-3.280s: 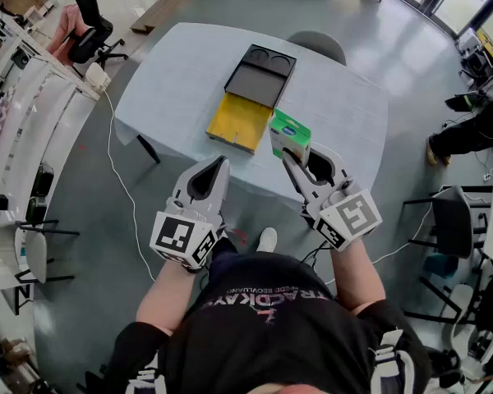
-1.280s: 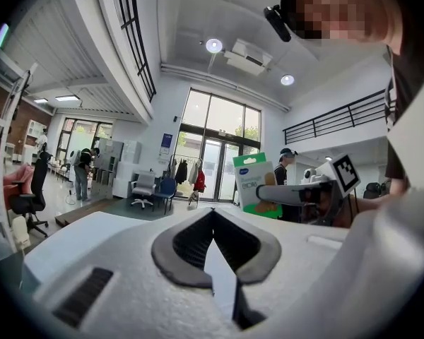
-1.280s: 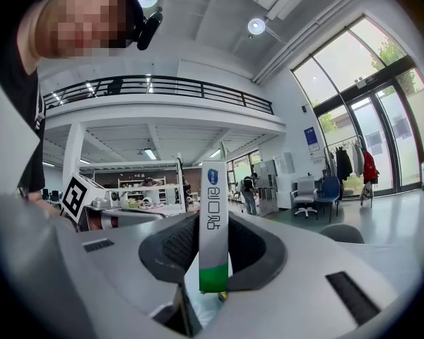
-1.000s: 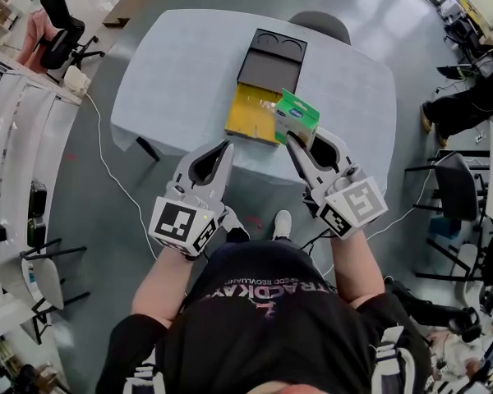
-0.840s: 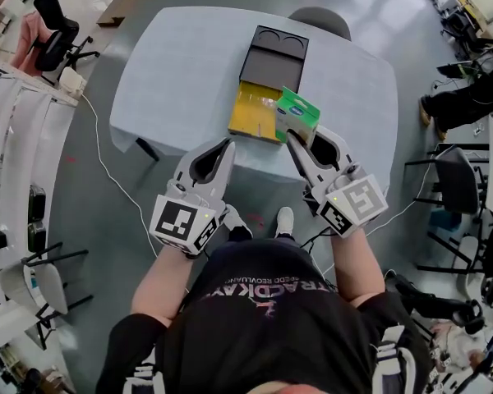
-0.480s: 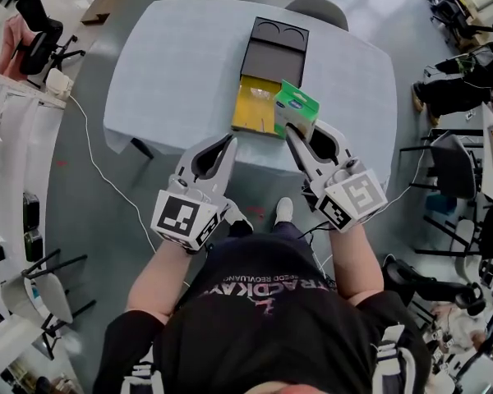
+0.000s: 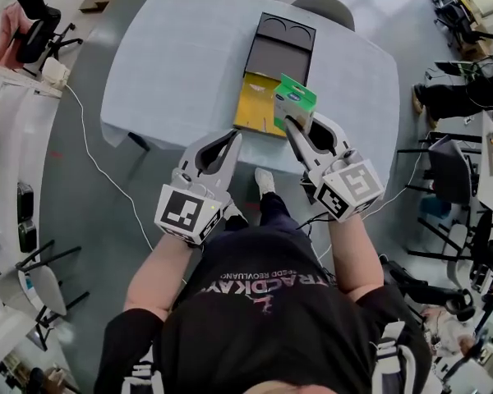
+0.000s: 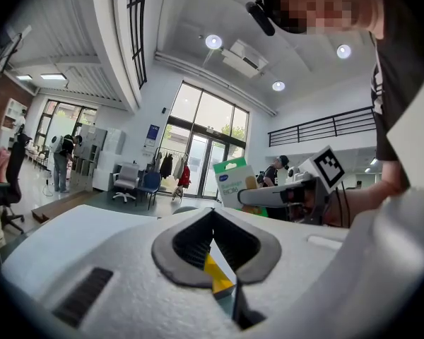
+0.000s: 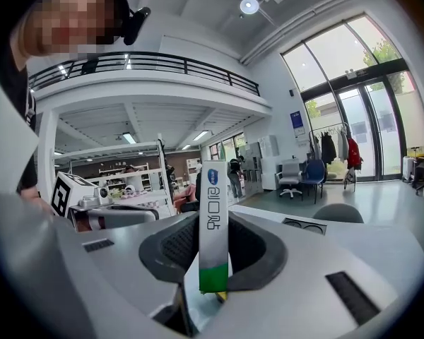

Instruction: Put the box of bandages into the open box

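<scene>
The green and white box of bandages (image 7: 294,103) hangs upright over the right near part of the open box (image 7: 251,105), whose inside is yellow. My right gripper (image 7: 302,121) is shut on the bandage box; in the right gripper view the narrow side of the bandage box (image 9: 213,224) stands between the jaws of the right gripper (image 9: 213,260). My left gripper (image 7: 230,142) is shut and holds nothing, just short of the table's near edge, left of the open box. From the left gripper (image 8: 213,214) I see the bandage box (image 8: 234,182) to the right.
A black tray part (image 7: 281,49) with two round recesses adjoins the open box's far end on the pale table (image 7: 172,64). A grey chair (image 7: 324,8) stands behind the table. A cable (image 7: 90,162) runs over the floor at the left. A seated person (image 7: 464,97) is far right.
Both grippers have moved forward toward the table and a little down. The bandage box has gone from the table's near right edge to above the open box's right part.
</scene>
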